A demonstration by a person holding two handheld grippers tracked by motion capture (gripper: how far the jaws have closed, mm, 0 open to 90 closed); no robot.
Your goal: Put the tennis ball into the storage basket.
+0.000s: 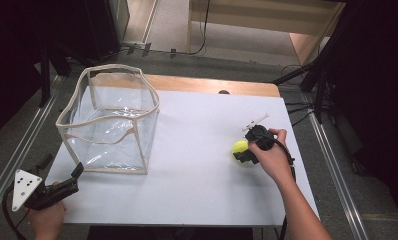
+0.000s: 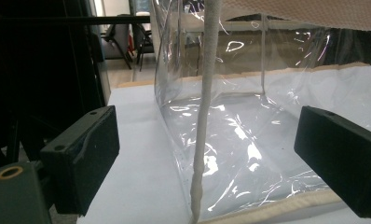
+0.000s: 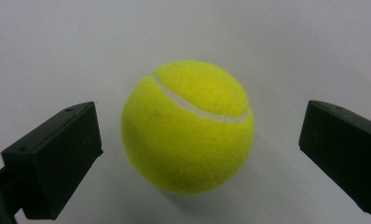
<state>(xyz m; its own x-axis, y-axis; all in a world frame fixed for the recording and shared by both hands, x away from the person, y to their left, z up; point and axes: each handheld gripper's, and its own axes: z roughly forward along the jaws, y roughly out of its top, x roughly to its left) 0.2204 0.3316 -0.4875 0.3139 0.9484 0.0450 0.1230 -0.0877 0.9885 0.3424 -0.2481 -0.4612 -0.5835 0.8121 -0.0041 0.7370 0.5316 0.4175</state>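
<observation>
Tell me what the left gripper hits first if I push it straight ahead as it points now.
Most likely the clear bag: its near corner seam stands between the left gripper and the open jaws' line, close ahead.

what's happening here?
A person works at a white table with a gripper in each hand. The right gripper is open around a tennis ball lying on the table, jaws not yet touching it. The left gripper is open, facing a corner of a clear bag that stands open.
</observation>
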